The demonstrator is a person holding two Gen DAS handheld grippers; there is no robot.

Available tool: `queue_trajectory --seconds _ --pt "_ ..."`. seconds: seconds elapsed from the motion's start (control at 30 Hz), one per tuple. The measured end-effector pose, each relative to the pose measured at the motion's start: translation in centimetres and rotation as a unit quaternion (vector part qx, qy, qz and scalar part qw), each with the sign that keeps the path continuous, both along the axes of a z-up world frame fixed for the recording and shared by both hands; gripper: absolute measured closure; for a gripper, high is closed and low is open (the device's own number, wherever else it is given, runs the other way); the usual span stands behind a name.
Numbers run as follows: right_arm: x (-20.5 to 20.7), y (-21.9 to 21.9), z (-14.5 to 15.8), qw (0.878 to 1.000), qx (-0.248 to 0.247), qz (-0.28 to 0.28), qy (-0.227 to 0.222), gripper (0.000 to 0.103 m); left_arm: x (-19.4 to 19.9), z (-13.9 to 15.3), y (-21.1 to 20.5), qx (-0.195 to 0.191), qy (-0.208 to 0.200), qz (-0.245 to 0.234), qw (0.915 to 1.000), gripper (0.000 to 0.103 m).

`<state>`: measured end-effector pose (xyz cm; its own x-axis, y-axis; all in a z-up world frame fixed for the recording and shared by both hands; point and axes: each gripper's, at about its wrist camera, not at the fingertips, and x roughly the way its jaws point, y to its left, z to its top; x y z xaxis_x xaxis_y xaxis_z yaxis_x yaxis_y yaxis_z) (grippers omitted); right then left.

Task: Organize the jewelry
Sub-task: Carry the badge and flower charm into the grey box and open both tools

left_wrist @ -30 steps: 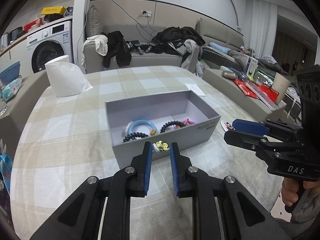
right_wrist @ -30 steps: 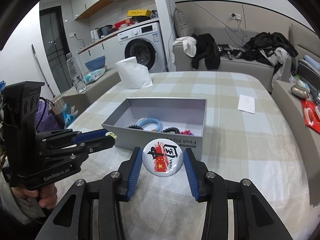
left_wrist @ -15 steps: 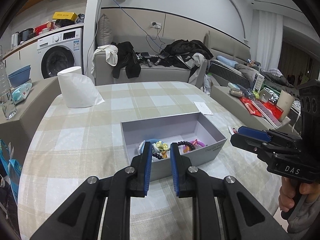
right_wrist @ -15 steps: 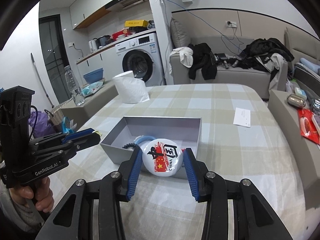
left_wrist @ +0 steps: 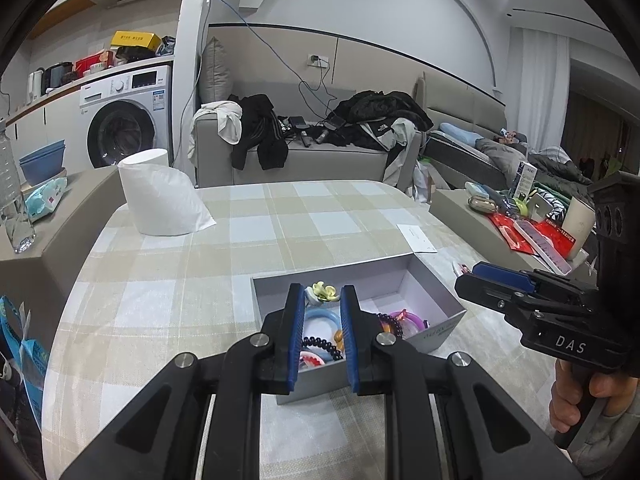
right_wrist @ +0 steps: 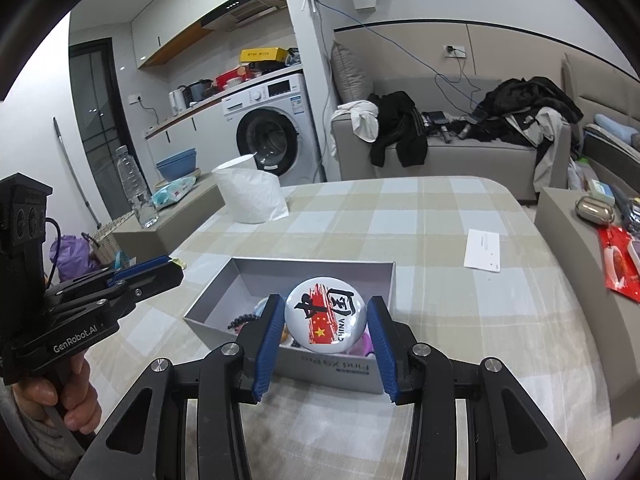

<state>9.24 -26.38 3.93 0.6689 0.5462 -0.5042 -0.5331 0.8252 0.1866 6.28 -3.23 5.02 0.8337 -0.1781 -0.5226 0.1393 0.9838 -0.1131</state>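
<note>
Covering the bench (left_wrist: 168,280) is a beige-and-white checked cloth, and this surface carries every task item. The grey box (left_wrist: 436,334) sits open on the bench near its front edge, just ahead of both grippers. A white tissue roll (left_wrist: 160,196) stands near the far left edge of the bench, well apart from the box, and a white card (right_wrist: 483,250) lies flat on the cloth beyond the far right corner of the box. The right gripper (right_wrist: 326,324) is clenched on a round white pin badge (right_wrist: 325,317) printed in red and black with the word CHINA; the badge hangs between the blue pads, above the near wall of the box. The left gripper (left_wrist: 320,300) is clenched at its tips on a small pale yellow flower clip (left_wrist: 322,292), held above the box interior. Inside the box lie a light blue ring (left_wrist: 320,316), a black coiled hair tie (left_wrist: 320,346), a dark bead bracelet (left_wrist: 390,322) and a purple band (left_wrist: 408,316), all close together on the box floor.
</note>
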Motion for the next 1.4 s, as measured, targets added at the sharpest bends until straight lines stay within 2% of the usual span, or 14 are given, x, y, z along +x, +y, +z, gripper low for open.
queue_trajectory --seconds 1.0,1.4 --pt "4.2 1.9 -2.8 0.999 -0.012 0.008 0.041 0.062 3.5 -3.3 -0.3 0.002 0.053 0.015 0.9985 0.089" --pt "4.5 2.4 -3.1 0.999 -0.017 0.012 0.045 0.061 3.6 -3.6 -0.9 0.023 0.058 0.020 0.9978 0.089"
